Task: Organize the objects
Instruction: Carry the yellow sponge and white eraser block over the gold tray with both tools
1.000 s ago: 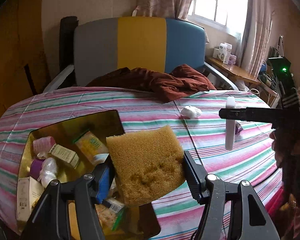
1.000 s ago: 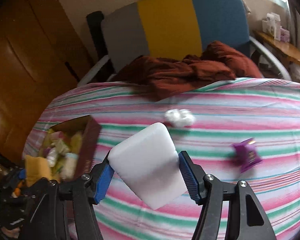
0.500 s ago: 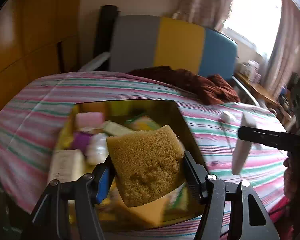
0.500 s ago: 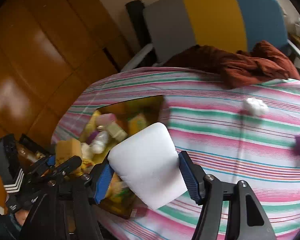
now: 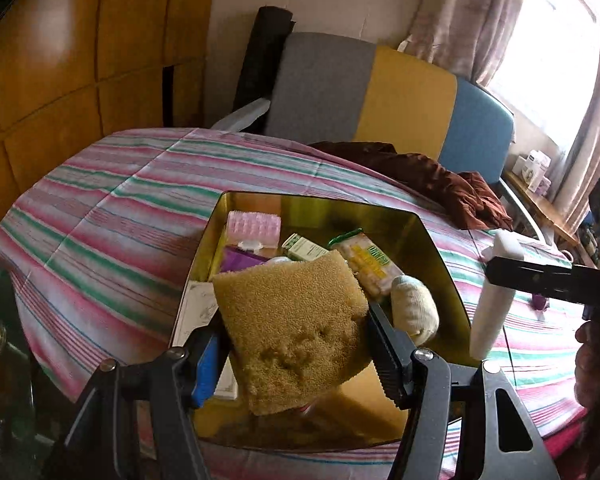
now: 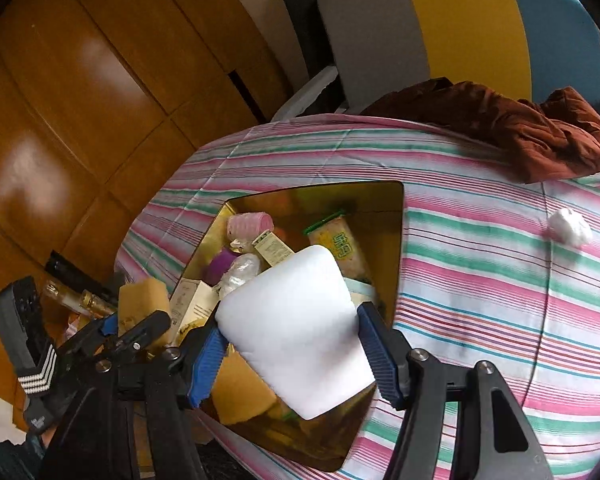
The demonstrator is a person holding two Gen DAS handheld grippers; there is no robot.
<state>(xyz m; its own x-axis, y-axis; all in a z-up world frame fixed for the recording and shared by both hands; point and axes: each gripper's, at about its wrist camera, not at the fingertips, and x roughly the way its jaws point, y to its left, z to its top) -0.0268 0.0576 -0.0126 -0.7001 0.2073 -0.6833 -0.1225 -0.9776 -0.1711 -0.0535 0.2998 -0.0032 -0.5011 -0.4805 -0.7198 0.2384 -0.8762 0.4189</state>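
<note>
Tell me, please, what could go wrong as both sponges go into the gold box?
The gold box is already crowded, so the yellow sponge or white sponge might settle on top or tumble out. Both the left gripper and the right gripper hover over the box together and could collide.

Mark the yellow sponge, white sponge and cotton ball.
yellow sponge (image 5: 292,332), left wrist view, centre of front face
white sponge (image 6: 296,332), right wrist view, middle of broad face
cotton ball (image 6: 571,228), right wrist view, centre of tuft

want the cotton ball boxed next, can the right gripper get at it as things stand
Probably not yet: the right gripper is shut on the white sponge over the gold box. The cotton ball lies unobstructed.
</note>
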